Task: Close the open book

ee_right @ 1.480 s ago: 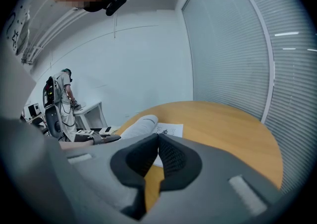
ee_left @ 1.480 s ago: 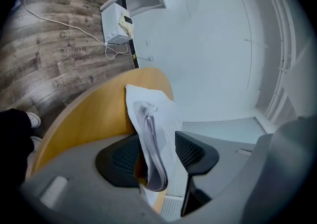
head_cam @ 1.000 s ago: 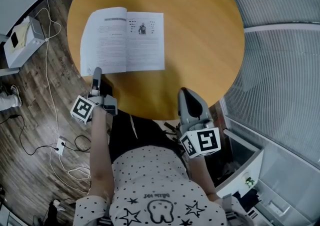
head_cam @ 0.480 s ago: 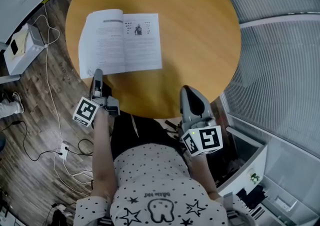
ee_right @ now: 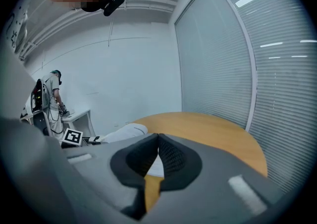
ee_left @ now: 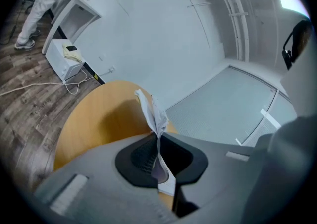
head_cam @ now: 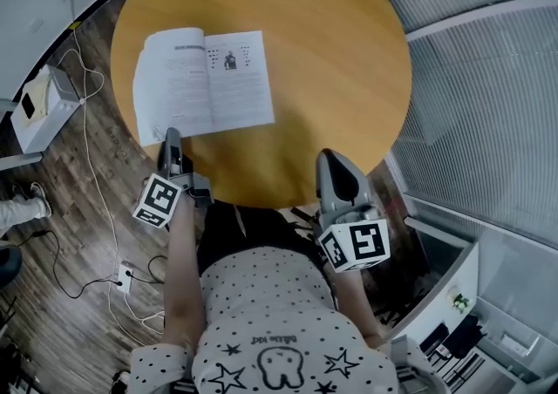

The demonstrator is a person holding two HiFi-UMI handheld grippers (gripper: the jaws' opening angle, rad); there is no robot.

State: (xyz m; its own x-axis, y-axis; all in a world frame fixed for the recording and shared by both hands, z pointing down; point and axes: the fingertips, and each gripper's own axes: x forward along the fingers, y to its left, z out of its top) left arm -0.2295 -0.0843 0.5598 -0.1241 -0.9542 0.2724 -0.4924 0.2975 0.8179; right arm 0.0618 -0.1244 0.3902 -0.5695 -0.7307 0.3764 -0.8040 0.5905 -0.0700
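An open book (head_cam: 205, 83) with white printed pages lies on the left part of the round wooden table (head_cam: 331, 61). My left gripper (head_cam: 168, 135) is at the book's near left corner, shut on the corner of its left-hand pages. In the left gripper view those pages (ee_left: 154, 114) stand up, curled, out of the closed pads of the left gripper (ee_left: 158, 141). My right gripper (head_cam: 327, 157) hovers at the table's near edge, right of the book, shut and empty. The right gripper view shows the right gripper (ee_right: 158, 141) with the book (ee_right: 126, 131) beyond it.
A white box (head_cam: 39, 109) and cables (head_cam: 96, 200) lie on the wood floor left of the table. A wall of blinds (head_cam: 488, 105) runs along the right. A person (ee_right: 52, 94) stands at a desk far off on the left.
The left gripper has rolled and risen slightly while holding the page corner. The right gripper has edged up near the table's rim. The head camera has shifted a little.
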